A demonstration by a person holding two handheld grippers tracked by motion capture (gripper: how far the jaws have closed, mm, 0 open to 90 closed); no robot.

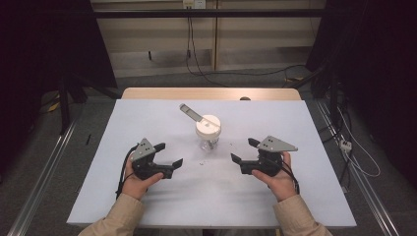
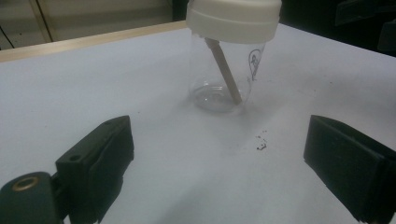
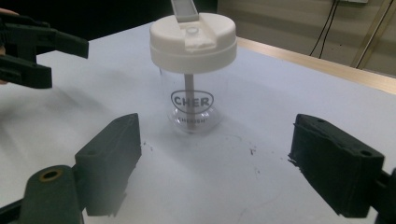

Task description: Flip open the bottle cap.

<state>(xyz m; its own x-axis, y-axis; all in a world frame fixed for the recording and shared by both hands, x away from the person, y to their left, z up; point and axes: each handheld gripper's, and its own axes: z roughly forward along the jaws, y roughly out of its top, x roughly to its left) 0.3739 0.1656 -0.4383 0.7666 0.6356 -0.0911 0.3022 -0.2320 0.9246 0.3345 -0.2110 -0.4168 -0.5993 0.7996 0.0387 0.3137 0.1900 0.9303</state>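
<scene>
From the high view, you have the clear cup (image 1: 208,137) standing upright near the middle of the desk (image 1: 147,196), between your two grippers and a little beyond them. Its white lid (image 1: 208,124) is on, the flip tab (image 1: 190,112) raised and pointing away to the left. Your left gripper (image 1: 167,154) and right gripper (image 1: 244,150) both stand wide with nothing between the jaws, well apart from the cup.

In the left gripper view, the cup's wall (image 2: 219,74) is thin and see-through, with a straw (image 2: 224,70) leaning inside and no liquid that I can see. Expect it to be light and easy to tip or slide on the smooth sheet. A few dark crumbs (image 2: 260,142) lie just in front of it.

In the right gripper view, the lid (image 3: 192,42) overhangs the narrower body (image 3: 191,105), which carries printed lettering. The smooth wall will likely be slippery and may flex under a hard squeeze, so take the body below the lid's rim with one gripper, gently. If the lid must come off, grip its stiffer rim with the other. The left gripper (image 3: 56,58) shows at the upper left, jaws parted.
</scene>
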